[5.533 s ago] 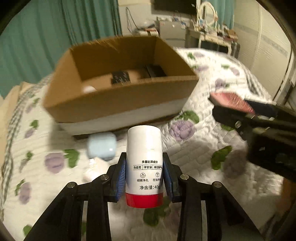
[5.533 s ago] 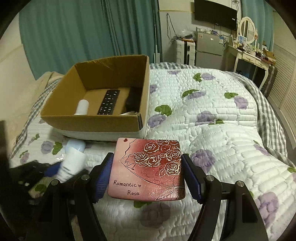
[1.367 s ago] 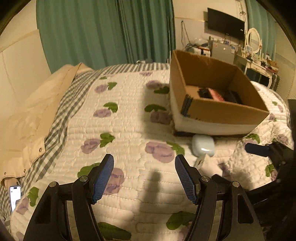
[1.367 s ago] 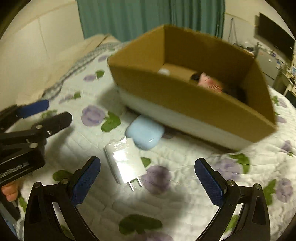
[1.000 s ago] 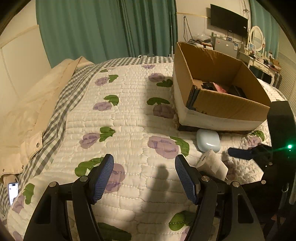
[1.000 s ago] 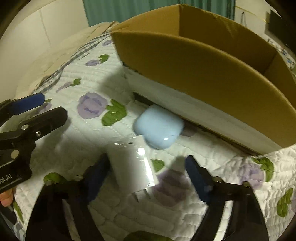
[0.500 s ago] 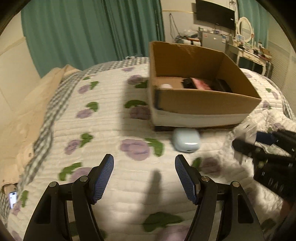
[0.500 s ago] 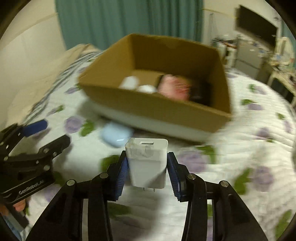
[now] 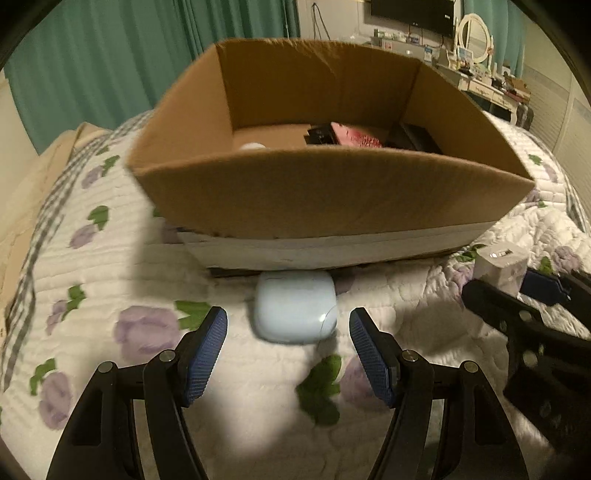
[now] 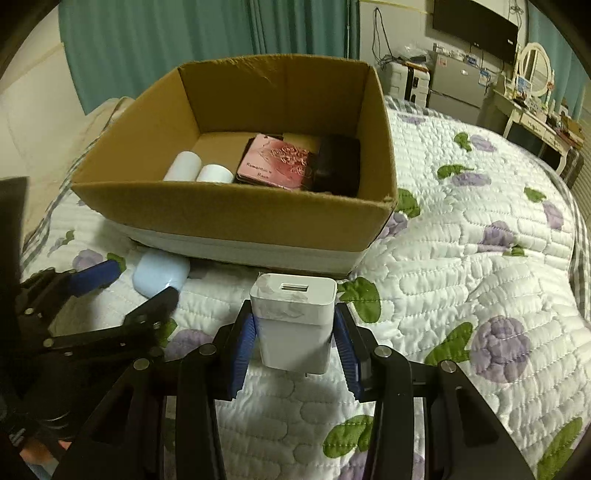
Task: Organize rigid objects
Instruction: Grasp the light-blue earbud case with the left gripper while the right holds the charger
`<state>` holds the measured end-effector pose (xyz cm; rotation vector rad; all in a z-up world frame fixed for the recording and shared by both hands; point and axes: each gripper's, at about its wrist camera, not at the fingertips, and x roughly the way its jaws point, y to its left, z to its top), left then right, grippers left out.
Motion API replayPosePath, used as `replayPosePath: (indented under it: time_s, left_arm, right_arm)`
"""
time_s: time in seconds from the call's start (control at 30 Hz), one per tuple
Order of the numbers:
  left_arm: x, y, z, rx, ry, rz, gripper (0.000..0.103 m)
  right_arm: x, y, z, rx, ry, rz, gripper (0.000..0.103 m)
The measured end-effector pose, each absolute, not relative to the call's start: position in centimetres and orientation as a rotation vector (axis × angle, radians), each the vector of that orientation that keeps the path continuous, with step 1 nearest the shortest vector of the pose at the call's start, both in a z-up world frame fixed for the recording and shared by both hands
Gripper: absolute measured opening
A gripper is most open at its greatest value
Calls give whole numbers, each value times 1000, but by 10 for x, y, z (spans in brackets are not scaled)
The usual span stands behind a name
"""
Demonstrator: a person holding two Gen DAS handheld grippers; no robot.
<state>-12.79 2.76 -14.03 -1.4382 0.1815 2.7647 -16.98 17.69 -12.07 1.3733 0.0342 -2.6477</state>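
Observation:
My right gripper [image 10: 293, 345] is shut on a white USB charger block [image 10: 293, 323] and holds it above the quilt, in front of the cardboard box [image 10: 236, 210]; the charger also shows in the left wrist view [image 9: 500, 267]. The box holds two white tubes [image 10: 199, 168], a pink rose case [image 10: 279, 160] and a dark object [image 10: 338, 162]. My left gripper [image 9: 288, 354] is open, its fingers on either side of a pale blue earbud case [image 9: 295, 310] that lies on the quilt against the box's [image 9: 325, 199] front wall. The case also shows in the right wrist view [image 10: 160, 273].
A white quilt with purple flowers [image 10: 480, 258] covers the bed. Teal curtains [image 10: 184, 37] hang behind. A dresser with a round mirror [image 10: 532, 74] and a wall TV [image 10: 476, 22] stand at the far right.
My right gripper has closed on the charger and lifted it off the quilt. My left gripper has swung toward the box and come down around the blue case.

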Motion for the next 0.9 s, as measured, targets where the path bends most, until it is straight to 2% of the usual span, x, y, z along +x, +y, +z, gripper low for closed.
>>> replayPosePath:
  time_s: [0.17,0.23,0.3,0.63,0.9]
  left_arm:
    - [-140,32,-154,-1462,206,2755,72]
    - [-140,31,-155,-1460,195,2748,67]
    - [-136,28,-153,-1450,170,2738,51]
    - [-92,22,-126,-1380,107,2738,50]
    - [-65,28,-80,-1273,96,2757,50]
  right_arm:
    - [-174,178,-125,1388,15,-2646,41]
    - [-174,177,-126,1392,19,-2646,41]
    - [-174,177,-126,1392,26,-2647,41]
    - [-159,179,-112,1363,50,-2661,41]
    - [-130,181,-61,1229,106,-2701,41]
